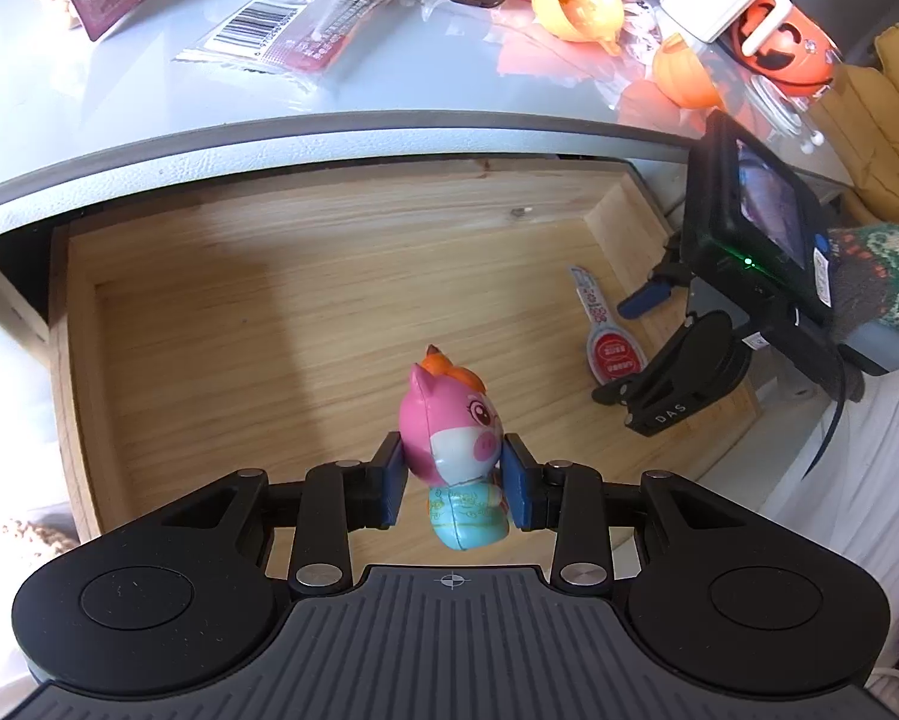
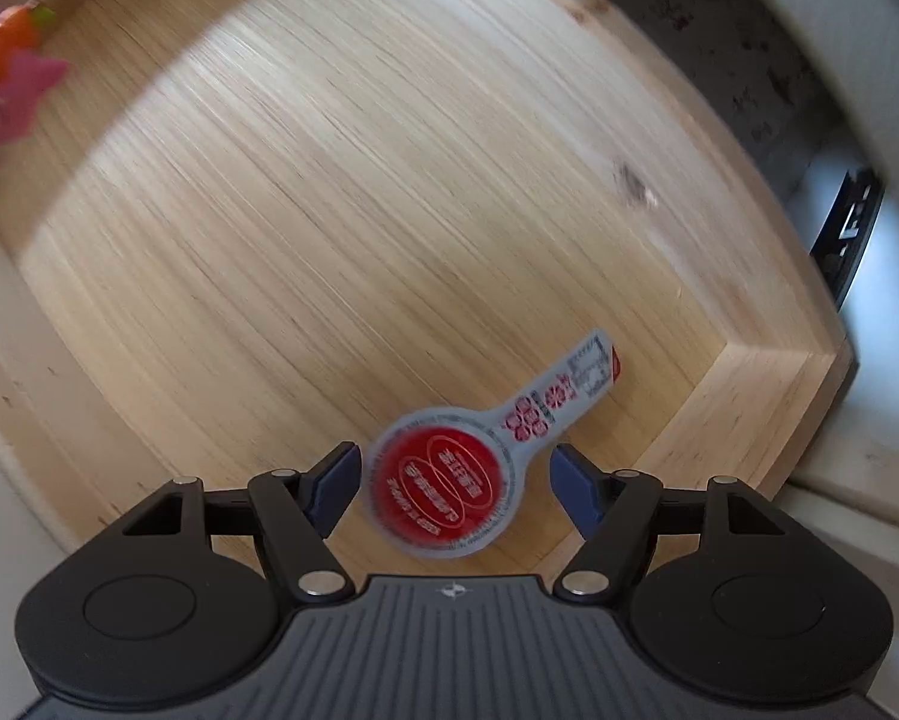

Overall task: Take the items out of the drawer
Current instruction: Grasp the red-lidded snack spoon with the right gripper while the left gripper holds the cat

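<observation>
Inside the open wooden drawer (image 1: 221, 276), two items: a pink pig toy (image 1: 449, 420) and a flat red-and-grey packet (image 2: 443, 492). Drawer is pale pine, straight grain, one dark knot on the floor, low plank walls, pulled out from under a grey desk top (image 1: 149, 90).

Left gripper (image 1: 452, 483) has the pig toy clamped between its blue pads (image 1: 392, 483), jaws closed most of the way onto the toy's sides. Toy is glossy hard plastic, rounded, pink head with orange tuft, white snout area, light blue body; it stands upright near the front middle of the drawer (whether it touches the floor, cannot tell).

Right gripper (image 2: 455, 480) hovers with jaws wide apart, one pad either side of the packet's round end, not touching it. Packet is keyhole shaped: red disc with white print, grey border, narrow tab with red marks pointing toward the drawer's corner. It lies flat on the floor near the right wall, well apart from the pig. Right wrist view is motion-blurred.

Desk top, smooth and reflective, holds a clear barcode wrapper (image 1: 305, 18), orange plastic shells (image 1: 578, 6), other toys. A patterned knit sleeve (image 1: 875, 282) shows behind the right gripper.
</observation>
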Demonstrator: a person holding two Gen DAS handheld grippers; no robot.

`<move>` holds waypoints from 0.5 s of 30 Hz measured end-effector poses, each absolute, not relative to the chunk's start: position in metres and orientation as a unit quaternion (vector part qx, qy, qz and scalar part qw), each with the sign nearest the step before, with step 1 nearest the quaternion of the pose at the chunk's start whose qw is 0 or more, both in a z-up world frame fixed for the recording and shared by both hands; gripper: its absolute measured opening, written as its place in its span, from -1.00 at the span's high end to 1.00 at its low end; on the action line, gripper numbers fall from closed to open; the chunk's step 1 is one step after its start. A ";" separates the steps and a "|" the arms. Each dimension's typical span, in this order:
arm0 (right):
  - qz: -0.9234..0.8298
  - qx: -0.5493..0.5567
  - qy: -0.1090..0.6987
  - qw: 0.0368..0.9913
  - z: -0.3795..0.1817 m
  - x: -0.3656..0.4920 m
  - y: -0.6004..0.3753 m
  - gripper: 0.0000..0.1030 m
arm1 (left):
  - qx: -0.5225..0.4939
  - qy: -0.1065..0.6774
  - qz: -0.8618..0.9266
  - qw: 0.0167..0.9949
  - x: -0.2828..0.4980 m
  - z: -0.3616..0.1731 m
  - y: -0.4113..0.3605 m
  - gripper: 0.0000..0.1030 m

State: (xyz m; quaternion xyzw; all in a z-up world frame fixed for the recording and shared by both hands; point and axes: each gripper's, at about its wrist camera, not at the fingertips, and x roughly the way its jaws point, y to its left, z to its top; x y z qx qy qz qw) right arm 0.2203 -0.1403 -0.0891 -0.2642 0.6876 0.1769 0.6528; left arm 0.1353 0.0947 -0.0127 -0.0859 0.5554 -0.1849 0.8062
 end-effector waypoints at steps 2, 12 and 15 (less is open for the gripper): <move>0.176 -0.256 0.696 0.647 -0.094 0.220 -0.146 -0.38 | -0.086 0.558 -0.184 0.805 0.136 -0.014 0.095 0.27; 0.207 -0.200 0.689 0.665 -0.084 0.213 -0.159 -0.19 | -0.077 0.577 -0.173 0.794 0.141 -0.032 0.097 0.28; 0.221 -0.192 0.680 0.672 -0.071 0.207 -0.158 -0.19 | -0.067 0.575 -0.180 0.795 0.139 -0.032 0.093 0.28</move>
